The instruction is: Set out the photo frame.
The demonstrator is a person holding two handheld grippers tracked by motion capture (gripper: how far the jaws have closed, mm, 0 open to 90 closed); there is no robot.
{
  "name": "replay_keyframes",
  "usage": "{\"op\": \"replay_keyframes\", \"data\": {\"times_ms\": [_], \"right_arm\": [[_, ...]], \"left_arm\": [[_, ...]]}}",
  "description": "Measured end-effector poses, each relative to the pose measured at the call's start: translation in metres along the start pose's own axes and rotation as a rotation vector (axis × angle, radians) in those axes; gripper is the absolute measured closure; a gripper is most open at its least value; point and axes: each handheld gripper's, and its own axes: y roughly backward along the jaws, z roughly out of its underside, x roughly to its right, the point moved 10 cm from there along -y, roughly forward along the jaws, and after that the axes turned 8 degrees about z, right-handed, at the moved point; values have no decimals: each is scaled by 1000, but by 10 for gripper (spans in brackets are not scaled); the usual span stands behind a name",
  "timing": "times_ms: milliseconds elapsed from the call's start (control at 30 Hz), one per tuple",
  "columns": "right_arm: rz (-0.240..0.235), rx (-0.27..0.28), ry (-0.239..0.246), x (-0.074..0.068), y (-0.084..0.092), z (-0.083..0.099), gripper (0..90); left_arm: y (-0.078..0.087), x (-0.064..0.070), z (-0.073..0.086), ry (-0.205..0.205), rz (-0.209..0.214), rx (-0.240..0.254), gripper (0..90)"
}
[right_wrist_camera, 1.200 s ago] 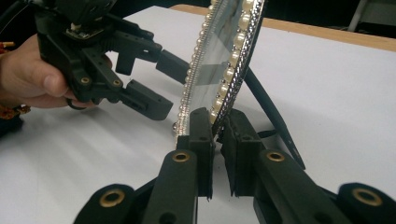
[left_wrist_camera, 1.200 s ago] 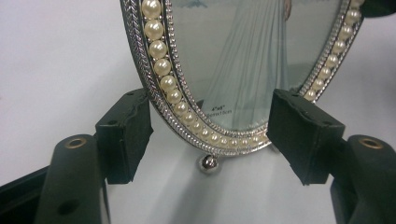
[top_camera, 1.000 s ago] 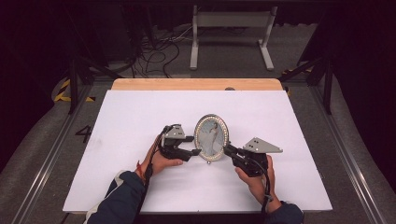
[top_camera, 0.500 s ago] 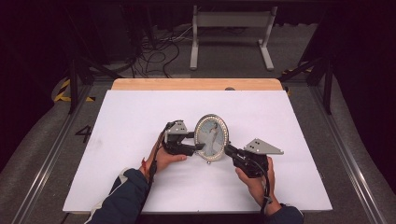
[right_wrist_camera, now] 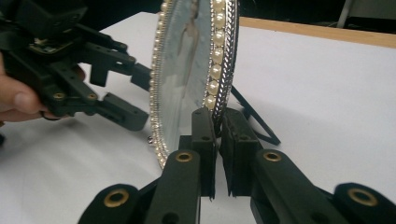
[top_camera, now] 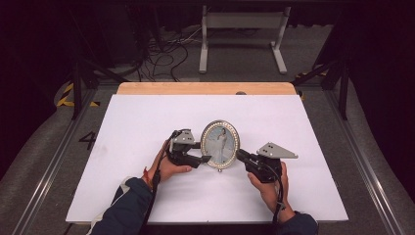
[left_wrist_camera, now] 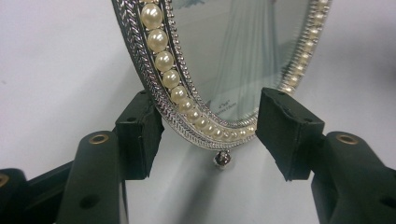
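The left gripper (top_camera: 204,158) sits slightly lower in the frame than a second ago, its tips nearer the oval picture frame's (top_camera: 220,144) bottom edge. Its jaws stand a little narrower, straddling the pearl rim without pressing it.

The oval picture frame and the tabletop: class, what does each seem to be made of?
The oval picture frame looks like silver-toned metal, shiny with a braided relief, ringed by glossy pearl-like beads, probably imitation; its front looks like reflective glass. The tabletop is a matte white sheet over pale wood at the far edge.

Bright white tabletop, dark surroundings, perhaps slightly soft close-ups.
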Motion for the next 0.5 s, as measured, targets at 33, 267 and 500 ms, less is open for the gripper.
{"op": "replay_keyframes", "data": {"times_ms": [33, 267, 500], "right_arm": [[1, -1, -2, 1, -1, 0, 841], [13, 5, 26, -2, -2, -2, 852], [13, 7, 21, -1, 2, -2, 851]], "left_arm": [[2, 1, 1, -4, -1, -3, 417], [8, -5, -5, 64, -36, 106, 369], [9, -10, -13, 49, -95, 153, 423]]}}
